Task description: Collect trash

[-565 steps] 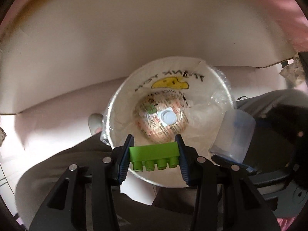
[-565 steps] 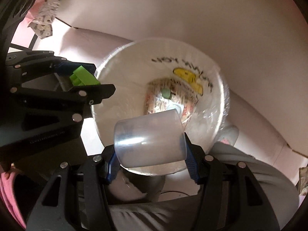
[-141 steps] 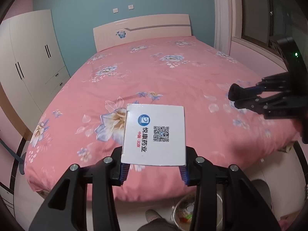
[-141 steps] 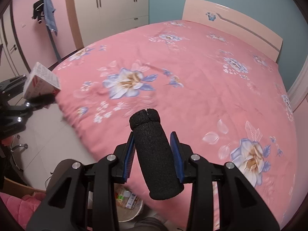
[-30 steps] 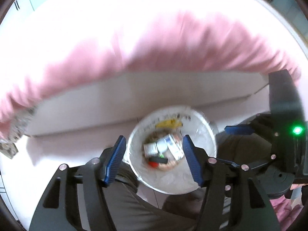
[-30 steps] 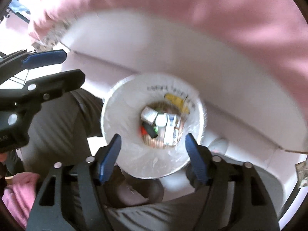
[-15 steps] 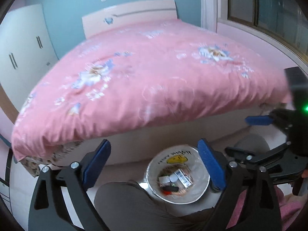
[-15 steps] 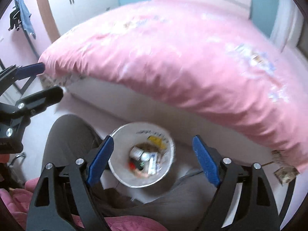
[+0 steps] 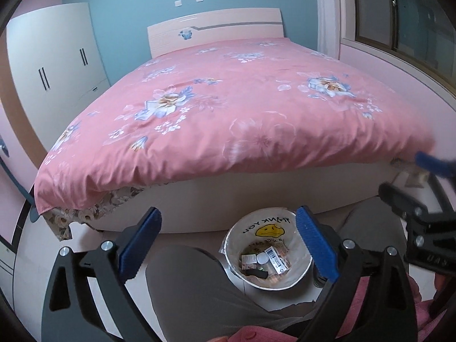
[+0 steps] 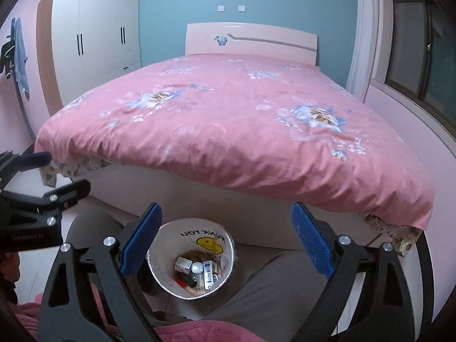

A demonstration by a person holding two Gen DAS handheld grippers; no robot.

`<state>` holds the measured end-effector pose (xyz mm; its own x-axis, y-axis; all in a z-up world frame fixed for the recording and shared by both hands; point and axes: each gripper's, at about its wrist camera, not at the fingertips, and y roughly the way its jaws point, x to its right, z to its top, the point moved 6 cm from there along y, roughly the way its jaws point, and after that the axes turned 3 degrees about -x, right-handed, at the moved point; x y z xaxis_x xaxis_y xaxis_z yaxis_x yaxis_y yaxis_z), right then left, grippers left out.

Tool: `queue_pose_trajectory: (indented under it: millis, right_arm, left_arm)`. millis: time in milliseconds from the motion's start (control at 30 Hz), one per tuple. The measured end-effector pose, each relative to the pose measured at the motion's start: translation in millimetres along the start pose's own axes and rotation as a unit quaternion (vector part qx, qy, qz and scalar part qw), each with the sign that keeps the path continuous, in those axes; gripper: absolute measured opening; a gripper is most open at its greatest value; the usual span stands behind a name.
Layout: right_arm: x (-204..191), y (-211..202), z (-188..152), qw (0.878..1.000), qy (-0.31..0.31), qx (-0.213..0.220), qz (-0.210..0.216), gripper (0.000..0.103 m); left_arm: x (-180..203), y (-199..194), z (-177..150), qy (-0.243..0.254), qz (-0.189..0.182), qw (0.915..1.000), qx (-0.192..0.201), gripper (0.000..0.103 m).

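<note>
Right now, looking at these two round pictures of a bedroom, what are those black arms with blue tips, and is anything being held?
Those are hand-held tongs, one in each of a person's hands, each with a small wide-angle camera looking along its blue fingers. One picture comes from the left tongs, the other from the right tongs; the right tongs' jaws are opening. Both are empty. Below them on the floor stands a lined bin with small boxes and other rubbish inside, between the person's knees. Beyond it is a bed with a pink flowered cover; nothing lies on it.
</note>
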<state>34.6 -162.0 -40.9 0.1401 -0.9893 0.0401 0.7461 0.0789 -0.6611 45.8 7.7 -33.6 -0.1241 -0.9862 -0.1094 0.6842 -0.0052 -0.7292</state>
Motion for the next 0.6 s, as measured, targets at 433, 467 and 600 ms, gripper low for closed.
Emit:
queue_pose_trajectory:
  millis: [433,467,600]
  right_arm:
    - [0.9,-0.4,-6.8,1.000,0.005,-0.008,0.005,0.091]
    - [1.0,-0.2,-6.7,1.000,0.005,-0.008,0.005,0.091]
    - [0.0,0.6,-8.1,1.000,0.007,-0.011,0.007,0.091]
  left_arm:
    - [1.1,-1.6,-5.3,-0.003,0.005,1.0000,-0.003,0.097]
    - [1.1,-1.8,-5.3,-0.002,0.006,1.0000,-0.002,0.097]
    - [2.6,-4.3,-5.1,0.004,0.010,0.9999,0.004,0.097]
